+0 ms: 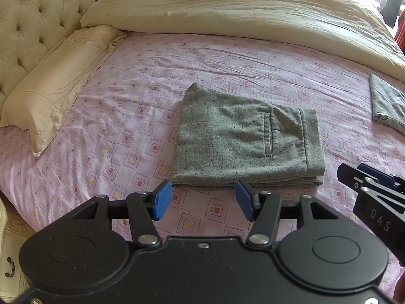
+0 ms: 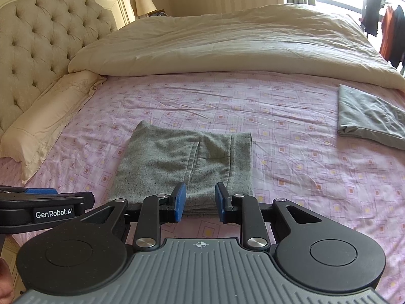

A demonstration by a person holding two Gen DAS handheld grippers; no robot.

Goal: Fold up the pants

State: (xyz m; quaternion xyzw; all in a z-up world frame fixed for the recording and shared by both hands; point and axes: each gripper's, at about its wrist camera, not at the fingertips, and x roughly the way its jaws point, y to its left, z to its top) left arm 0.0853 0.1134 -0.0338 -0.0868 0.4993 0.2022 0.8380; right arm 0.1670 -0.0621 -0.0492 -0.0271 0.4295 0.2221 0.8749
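Observation:
Grey speckled pants [image 1: 243,136] lie folded into a flat square on the pink patterned sheet [image 1: 121,136], pocket side up. They also show in the right wrist view [image 2: 182,162]. My left gripper [image 1: 203,201] is open and empty, just short of the fold's near edge. My right gripper [image 2: 200,202] is open and empty, hovering at the near edge of the pants. The right gripper shows at the right of the left wrist view [image 1: 364,177], and the left gripper's side shows at the left of the right wrist view [image 2: 43,200].
A second folded grey garment [image 2: 372,116] lies at the right on the sheet [image 2: 291,131]. A cream duvet [image 2: 227,40] is piled across the far half of the bed. A pillow [image 1: 55,81] and tufted headboard [image 1: 30,20] are at the left.

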